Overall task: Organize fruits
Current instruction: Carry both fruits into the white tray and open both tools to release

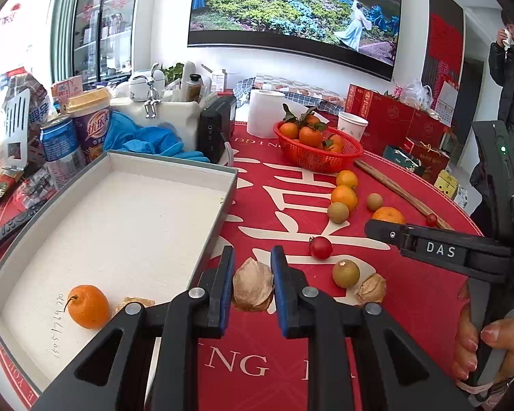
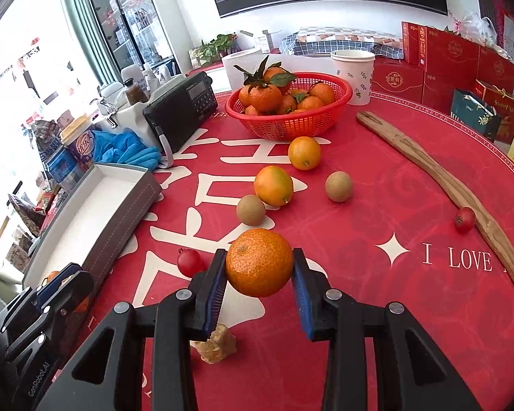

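red tablecloth [image 2: 377, 205] carries all. grey open box [image 1: 113, 226] at 9 o'clock holds one small orange [image 1: 88, 306] at its near corner. red basket [image 2: 288, 116] of tangerines at 12. right tongs [image 2: 258, 281] clamp a mandarin [image 2: 259, 262]. left tongs [image 1: 252, 286] clenched on a papery husked fruit [image 1: 252, 286] just beside the box's right wall.

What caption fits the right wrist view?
Right gripper jaws clamp a tangerine above the red tablecloth.
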The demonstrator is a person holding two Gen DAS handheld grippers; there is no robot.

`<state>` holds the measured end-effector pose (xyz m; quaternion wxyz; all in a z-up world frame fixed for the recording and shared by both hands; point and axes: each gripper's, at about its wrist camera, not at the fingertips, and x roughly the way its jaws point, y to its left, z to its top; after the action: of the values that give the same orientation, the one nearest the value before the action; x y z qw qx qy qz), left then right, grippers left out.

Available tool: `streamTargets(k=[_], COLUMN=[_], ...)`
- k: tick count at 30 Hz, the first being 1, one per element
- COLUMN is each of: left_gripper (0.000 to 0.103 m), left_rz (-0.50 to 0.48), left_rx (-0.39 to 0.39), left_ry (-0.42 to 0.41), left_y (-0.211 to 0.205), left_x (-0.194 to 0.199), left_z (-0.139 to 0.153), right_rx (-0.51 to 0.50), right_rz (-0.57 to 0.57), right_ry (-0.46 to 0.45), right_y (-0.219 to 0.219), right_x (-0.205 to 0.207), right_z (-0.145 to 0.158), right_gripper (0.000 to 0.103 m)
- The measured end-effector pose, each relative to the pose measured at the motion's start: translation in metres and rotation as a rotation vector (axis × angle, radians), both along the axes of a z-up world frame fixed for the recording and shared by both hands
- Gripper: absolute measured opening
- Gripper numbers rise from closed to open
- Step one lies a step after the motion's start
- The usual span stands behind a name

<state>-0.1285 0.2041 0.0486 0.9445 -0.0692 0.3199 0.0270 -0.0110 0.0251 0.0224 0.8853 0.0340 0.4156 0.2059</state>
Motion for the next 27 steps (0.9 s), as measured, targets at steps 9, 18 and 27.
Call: streamTargets(k=[9, 18, 27], left_gripper=[0.023, 0.023, 0.023], left_rz=[0.077, 0.226, 0.383], left_rx=[-0.016, -0.044, -0.062], left_ry=[-0.027, -0.036, 0.025], left_y=[0.028, 0.082, 0.130], left_x=[-0.006, -0.012, -0.019], left_z=[0.012, 0.018, 0.003], right_rx=[0.031, 0.066, 0.066], right_rz=[0.059, 0.184, 0.325], right_ry=[-0.034, -0.032, 0.029], right_y=[0.027, 0.092, 0.164], right_x=[-0.006, -0.008, -0.017], right_z=[0.020, 0.037, 0.025], right_gripper=[0.038, 0.038, 0.038])
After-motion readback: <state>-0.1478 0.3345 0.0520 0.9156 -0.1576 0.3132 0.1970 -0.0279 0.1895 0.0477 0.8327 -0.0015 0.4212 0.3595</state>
